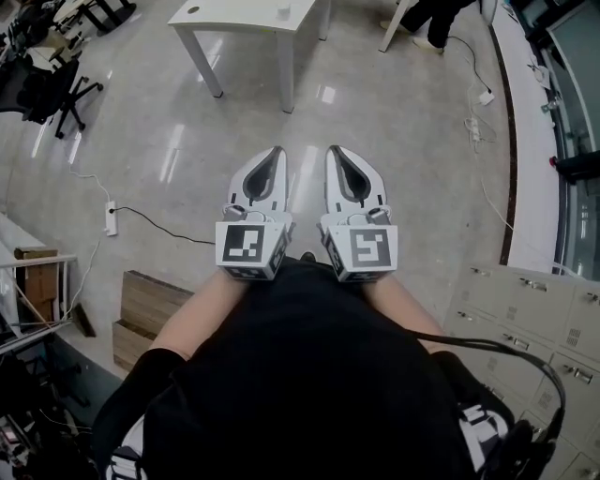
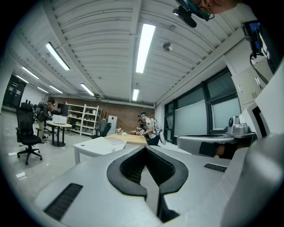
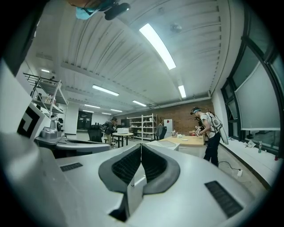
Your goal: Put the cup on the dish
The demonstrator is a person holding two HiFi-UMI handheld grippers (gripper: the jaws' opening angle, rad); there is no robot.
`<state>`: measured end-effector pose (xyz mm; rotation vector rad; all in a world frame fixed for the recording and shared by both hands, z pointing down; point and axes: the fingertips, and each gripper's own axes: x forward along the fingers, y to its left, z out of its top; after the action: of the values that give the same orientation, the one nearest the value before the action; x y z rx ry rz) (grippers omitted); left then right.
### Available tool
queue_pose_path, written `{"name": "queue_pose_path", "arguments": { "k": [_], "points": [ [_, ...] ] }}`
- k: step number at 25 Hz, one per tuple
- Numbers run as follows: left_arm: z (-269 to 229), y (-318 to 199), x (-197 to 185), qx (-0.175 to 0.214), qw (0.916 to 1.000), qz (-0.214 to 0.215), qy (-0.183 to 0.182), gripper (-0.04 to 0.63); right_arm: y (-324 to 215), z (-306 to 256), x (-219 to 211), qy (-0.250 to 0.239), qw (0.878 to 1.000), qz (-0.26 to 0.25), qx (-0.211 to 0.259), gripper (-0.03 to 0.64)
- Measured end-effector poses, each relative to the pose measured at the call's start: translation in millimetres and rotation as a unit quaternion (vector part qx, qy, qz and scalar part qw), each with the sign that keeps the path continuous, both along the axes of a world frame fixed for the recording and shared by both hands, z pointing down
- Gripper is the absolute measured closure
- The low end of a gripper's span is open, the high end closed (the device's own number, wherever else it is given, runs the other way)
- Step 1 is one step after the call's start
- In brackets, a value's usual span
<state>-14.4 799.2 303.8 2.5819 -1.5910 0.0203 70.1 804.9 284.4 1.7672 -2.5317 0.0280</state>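
Note:
No cup or dish can be made out for certain in any view. In the head view my left gripper (image 1: 277, 152) and right gripper (image 1: 334, 150) are side by side, close to the person's body and pointing level over the shiny floor. Both are shut with nothing between their jaws. The left gripper view shows the left gripper (image 2: 145, 148) with its tips together. The right gripper (image 3: 141, 145) looks the same in the right gripper view. A white table (image 1: 246, 23) stands ahead, and on it is a small white object (image 1: 283, 11), too small to tell what it is.
A power strip (image 1: 112, 217) with a black cable lies on the floor at the left. Wooden boxes (image 1: 150, 305) stand near the person's left side and grey drawers (image 1: 534, 309) at the right. An office chair (image 1: 56, 89) is far left. A person (image 3: 208, 133) works at a distant wooden table.

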Motion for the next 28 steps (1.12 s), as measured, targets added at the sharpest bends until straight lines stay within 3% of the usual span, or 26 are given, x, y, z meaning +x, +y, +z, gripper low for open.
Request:
{"name": "queue_pose_path", "arguments": {
  "k": [10, 18, 28],
  "points": [
    [10, -105, -38, -0.017, 0.9997, 0.017, 0.003, 0.589, -100, 15, -44, 0.010, 1.000, 0.007, -0.019, 0.603],
    [14, -194, -45, -0.022, 0.9985, 0.048, 0.016, 0.589, -183, 23, -62, 0.021, 0.999, 0.008, -0.025, 0.604],
    [-1, -252, -88, -0.006, 0.9975, 0.068, 0.019, 0.589, -246, 10, -113, 0.018, 1.000, 0.011, -0.019, 0.603]
  ]
}}
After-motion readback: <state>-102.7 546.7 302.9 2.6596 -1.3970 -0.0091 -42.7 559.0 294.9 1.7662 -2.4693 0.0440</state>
